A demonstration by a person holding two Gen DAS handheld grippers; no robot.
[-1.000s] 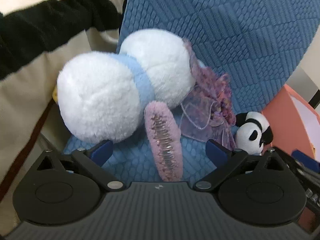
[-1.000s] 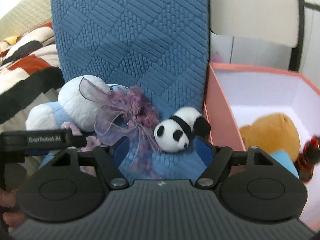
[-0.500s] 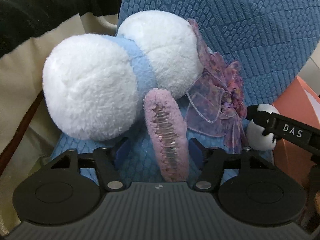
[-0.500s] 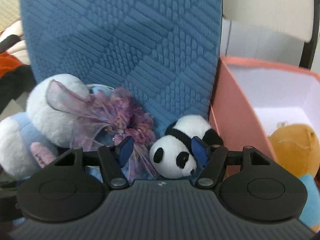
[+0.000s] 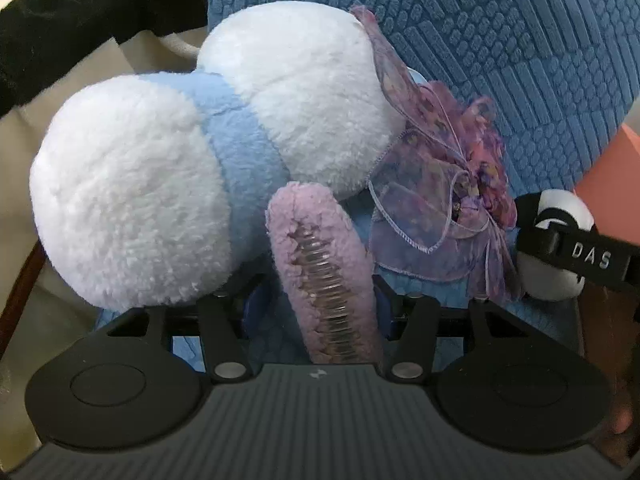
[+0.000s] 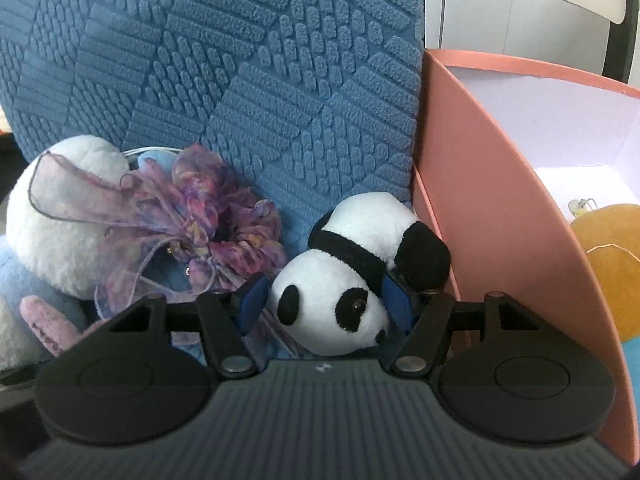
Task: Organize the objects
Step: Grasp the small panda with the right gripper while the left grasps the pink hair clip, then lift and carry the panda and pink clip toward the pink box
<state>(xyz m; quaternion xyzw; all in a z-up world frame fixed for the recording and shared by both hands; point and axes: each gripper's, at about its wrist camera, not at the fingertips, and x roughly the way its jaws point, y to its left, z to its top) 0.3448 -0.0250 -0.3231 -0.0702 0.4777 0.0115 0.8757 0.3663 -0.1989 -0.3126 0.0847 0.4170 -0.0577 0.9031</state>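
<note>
A fuzzy pink hair clip (image 5: 324, 272) with metal teeth lies on the blue seat cushion (image 5: 552, 60), and my left gripper (image 5: 316, 312) has its jaws closed in against both sides of it. A white and light-blue plush (image 5: 168, 184) and a purple gauze scrunchie (image 5: 452, 184) lie just behind. My right gripper (image 6: 326, 308) has its blue pads on either side of a small panda plush (image 6: 344, 280), pressing its head. The pink clip (image 6: 48, 320) and the scrunchie (image 6: 208, 220) also show at the left of the right wrist view.
A pink box (image 6: 500, 216) with a white inside stands right of the cushion and holds an orange plush (image 6: 612, 264). A striped blanket (image 5: 80, 8) lies at the left. The right gripper's body (image 5: 580, 256) crosses the panda (image 5: 560, 280) in the left wrist view.
Both grippers moved forward and their jaws closed in: the left onto the pink hair clip, the right onto the panda's head. The toys have not shifted.
</note>
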